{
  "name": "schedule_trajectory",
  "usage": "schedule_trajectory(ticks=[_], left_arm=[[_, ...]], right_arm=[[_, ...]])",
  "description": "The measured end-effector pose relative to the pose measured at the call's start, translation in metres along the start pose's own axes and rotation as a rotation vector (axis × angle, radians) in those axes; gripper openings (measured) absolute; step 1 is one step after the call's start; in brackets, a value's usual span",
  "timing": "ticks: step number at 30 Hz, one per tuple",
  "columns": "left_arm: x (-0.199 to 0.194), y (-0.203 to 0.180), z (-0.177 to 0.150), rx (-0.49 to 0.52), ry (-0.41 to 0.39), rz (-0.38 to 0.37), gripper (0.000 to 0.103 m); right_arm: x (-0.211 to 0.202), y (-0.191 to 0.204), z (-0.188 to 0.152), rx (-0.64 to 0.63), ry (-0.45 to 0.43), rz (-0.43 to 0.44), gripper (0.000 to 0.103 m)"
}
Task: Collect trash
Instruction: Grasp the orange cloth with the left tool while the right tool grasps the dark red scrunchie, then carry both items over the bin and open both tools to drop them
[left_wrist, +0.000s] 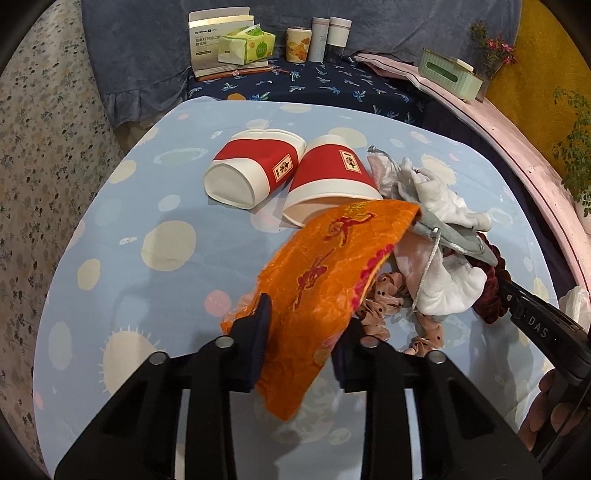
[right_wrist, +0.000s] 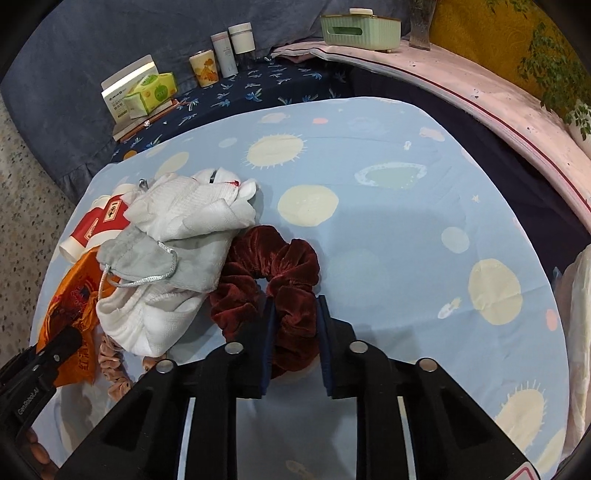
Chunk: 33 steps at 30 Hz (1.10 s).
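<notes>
My left gripper (left_wrist: 306, 325) is shut on a crumpled orange wrapper (left_wrist: 325, 266), held over the blue spotted tablecloth (left_wrist: 147, 229). Two red-and-white paper cups (left_wrist: 255, 166) lie on their sides behind it; one also shows in the right wrist view (right_wrist: 96, 225). My right gripper (right_wrist: 295, 325) is shut on a dark red velvet scrunchie (right_wrist: 266, 280). Next to it lies a heap with a white cloth (right_wrist: 192, 214), a grey drawstring pouch (right_wrist: 147, 258) and a pink dotted scrunchie (left_wrist: 380, 299). The orange wrapper also shows in the right wrist view (right_wrist: 74, 295).
At the back on a navy cloth stand a box with a tissue pack (left_wrist: 243, 44), a printed cup (left_wrist: 297, 44) and two white bottles (left_wrist: 330, 37). A green tissue box (left_wrist: 448, 74) sits on the pink ledge. A white bag (right_wrist: 580, 314) hangs at the right edge.
</notes>
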<state>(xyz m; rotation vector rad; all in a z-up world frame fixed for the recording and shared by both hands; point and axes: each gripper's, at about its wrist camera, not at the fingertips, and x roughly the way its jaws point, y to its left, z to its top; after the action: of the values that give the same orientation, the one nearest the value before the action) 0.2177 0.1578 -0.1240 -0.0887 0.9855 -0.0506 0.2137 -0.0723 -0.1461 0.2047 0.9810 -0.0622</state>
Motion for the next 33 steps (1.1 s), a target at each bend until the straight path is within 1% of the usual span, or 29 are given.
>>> schedule_trajectory(ticks=[1, 4, 7, 13, 19, 25, 33], left_arm=[[-0.002, -0.001, 0.0, 0.001, -0.003, 0.001, 0.021], [-0.01, -0.004, 0.001, 0.005, -0.02, 0.003, 0.016], [-0.022, -0.009, 0.003, 0.013, -0.042, 0.004, 0.015], [-0.052, -0.025, 0.008, 0.026, -0.087, -0.014, 0.013], [-0.09, -0.05, 0.015, 0.039, -0.145, -0.056, 0.013], [-0.125, -0.094, 0.019, 0.087, -0.198, -0.115, 0.013], [-0.154, -0.17, 0.013, 0.187, -0.227, -0.194, 0.013]], right_arm=[[-0.001, -0.001, 0.0, 0.0, 0.0, -0.002, 0.013], [-0.009, -0.001, 0.001, -0.006, -0.015, -0.008, 0.012], [-0.022, -0.002, 0.002, -0.011, -0.044, -0.009, 0.011], [-0.065, -0.009, 0.007, -0.01, -0.13, -0.002, 0.011], [-0.114, -0.026, 0.012, 0.017, -0.214, 0.017, 0.011], [-0.165, -0.052, 0.014, 0.046, -0.298, 0.017, 0.011], [-0.217, -0.104, 0.005, 0.113, -0.386, -0.017, 0.011]])
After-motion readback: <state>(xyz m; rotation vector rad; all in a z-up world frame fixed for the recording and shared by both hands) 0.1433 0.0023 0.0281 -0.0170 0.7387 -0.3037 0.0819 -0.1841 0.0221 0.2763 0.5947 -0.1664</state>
